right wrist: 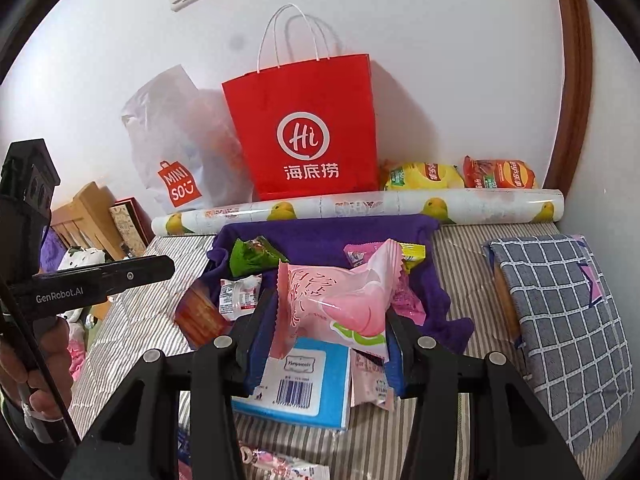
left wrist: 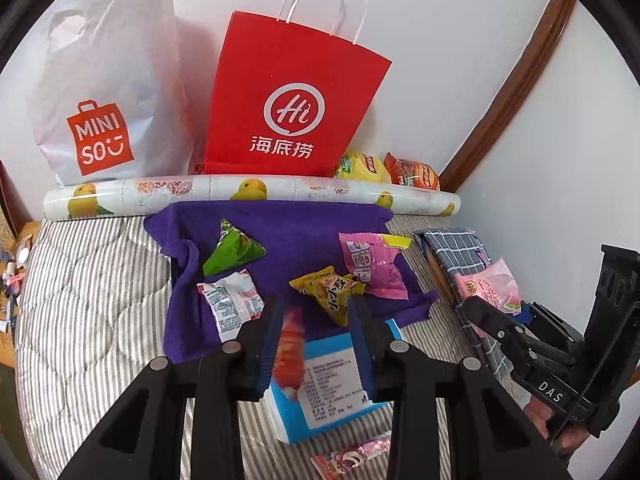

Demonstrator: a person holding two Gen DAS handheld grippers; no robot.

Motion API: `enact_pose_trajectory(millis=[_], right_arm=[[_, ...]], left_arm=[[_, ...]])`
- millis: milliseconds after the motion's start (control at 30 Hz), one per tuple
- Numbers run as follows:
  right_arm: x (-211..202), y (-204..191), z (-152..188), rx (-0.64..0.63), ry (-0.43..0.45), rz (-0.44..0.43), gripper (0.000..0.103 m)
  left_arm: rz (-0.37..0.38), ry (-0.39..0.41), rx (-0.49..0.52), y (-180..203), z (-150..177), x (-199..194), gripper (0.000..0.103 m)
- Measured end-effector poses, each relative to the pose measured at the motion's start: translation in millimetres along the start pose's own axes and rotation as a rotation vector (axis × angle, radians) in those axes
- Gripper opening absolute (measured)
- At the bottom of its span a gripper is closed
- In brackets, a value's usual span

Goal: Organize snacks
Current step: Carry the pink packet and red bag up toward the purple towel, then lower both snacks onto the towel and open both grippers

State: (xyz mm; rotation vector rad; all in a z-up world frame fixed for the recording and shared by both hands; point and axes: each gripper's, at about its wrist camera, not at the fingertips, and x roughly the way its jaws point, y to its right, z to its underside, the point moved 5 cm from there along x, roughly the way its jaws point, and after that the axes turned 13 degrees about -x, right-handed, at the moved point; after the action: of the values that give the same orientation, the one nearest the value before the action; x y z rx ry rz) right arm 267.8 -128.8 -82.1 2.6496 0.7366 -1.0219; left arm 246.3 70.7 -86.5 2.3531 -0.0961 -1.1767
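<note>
The right tongs [right wrist: 332,316] hold a pink snack packet [right wrist: 340,300] between the two fingers, above the bed [right wrist: 132,320] with the striped cover. In the left wrist view the same packet [left wrist: 490,286] shows at the tip of the right tongs, near the checked cloth bundle [left wrist: 460,248].

The left tongs [left wrist: 316,340] stand apart to a middle width and grip nothing. Between their fingers a red-orange packet [left wrist: 290,356] is seen, lying on a blue box [left wrist: 328,384], but it is not possible to tell if a finger touches it.

On the purple cloth [left wrist: 304,224] lie a green packet [left wrist: 230,252], a white and red packet [left wrist: 232,300], a yellow packet [left wrist: 332,292] and a pink packet with a yellow end [left wrist: 374,264]. Behind the cloth a roll of paper with a lemon print [left wrist: 248,194] lies across the bed. Behind the roll, a red paper bag [left wrist: 292,100] and a white plastic bag [left wrist: 104,100] stand against the wall, with a yellow chip bag [left wrist: 362,168] and an orange chip bag [left wrist: 412,172] beside the red bag.
</note>
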Motion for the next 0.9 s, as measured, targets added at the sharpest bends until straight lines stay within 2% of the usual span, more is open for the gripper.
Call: enact_pose_trajectory(millis=[233, 333, 400, 533, 900], right_arm=[[23.5, 0.2, 0.8, -0.008, -0.035, -0.002, 0.046], [30.7, 0.4, 2.1, -0.004, -0.044, -0.008, 0.046], [33.6, -0.3, 3.1, -0.006, -0.047, -0.009, 0.046], [41.0, -2.5, 5.3, -0.007, -0.059, -0.014, 0.046], [87.0, 3.8, 14.6, 0.02, -0.121, -0.033, 0.046]], left_arm=[[-0.017, -0.035, -0.043, -22.0, -4.9, 20.9, 0.031], [-0.053, -0.043, -0.06, -38.8, -3.3, 25.5, 0.031], [-0.076, -0.055, -0.087, -54.1, -1.9, 29.6, 0.04], [-0.13, -0.069, -0.121, -77.6, 0.4, 37.8, 0.042], [-0.129, -0.084, -0.106, -87.7, 3.0, 57.0, 0.046]])
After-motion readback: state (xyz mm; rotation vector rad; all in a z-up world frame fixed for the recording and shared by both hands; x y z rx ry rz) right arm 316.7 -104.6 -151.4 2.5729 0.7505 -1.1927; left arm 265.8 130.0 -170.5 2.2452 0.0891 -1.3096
